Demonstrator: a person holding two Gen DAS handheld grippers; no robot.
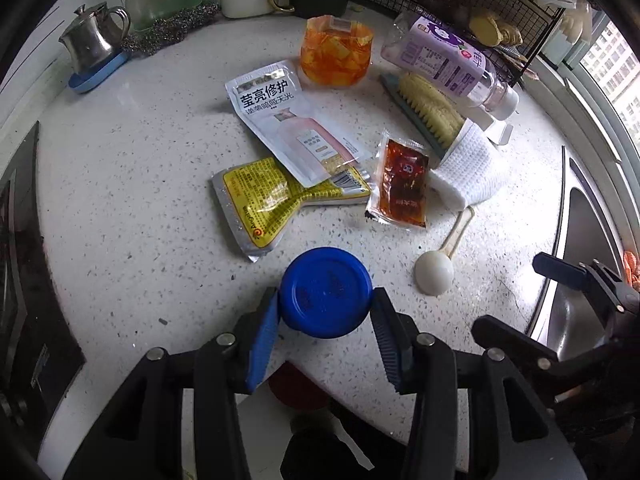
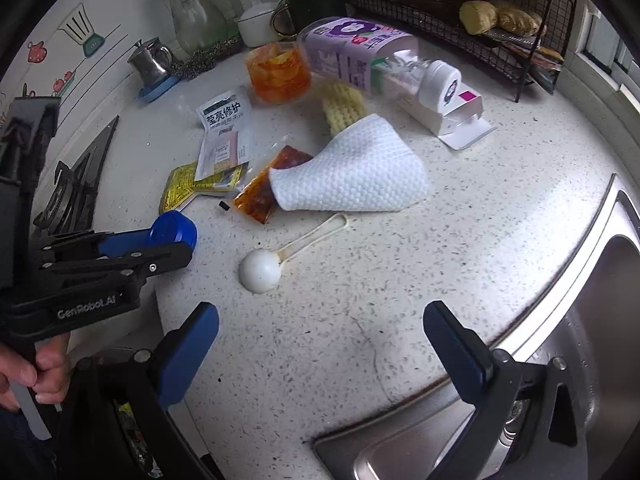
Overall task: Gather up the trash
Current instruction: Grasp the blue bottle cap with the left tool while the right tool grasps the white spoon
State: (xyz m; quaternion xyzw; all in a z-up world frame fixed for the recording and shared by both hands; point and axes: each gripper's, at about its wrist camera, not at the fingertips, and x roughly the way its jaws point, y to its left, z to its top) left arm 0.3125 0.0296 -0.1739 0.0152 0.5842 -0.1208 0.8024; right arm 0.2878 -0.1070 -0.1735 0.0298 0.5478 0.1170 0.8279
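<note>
Round blue lid (image 1: 325,292), glossy plastic, apparently clamped by left gripper (image 1: 325,320)

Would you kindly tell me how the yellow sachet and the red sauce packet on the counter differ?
The yellow sachet is opaque, printed with black text and crumpled; the red sauce packet is clear, showing dark red sauce, and lies flatter. A white pouch overlaps the yellow sachet, whereas in the right wrist view the white cloth covers one end of the red sauce packet. Both lie on the speckled counter.

Speckled white countertop (image 1: 120,184) — sachets (image 1: 296,120), sauce packet (image 1: 402,184), white scoop (image 1: 434,272), folded cloth (image 2: 352,168), blue lid (image 1: 326,292)
</note>
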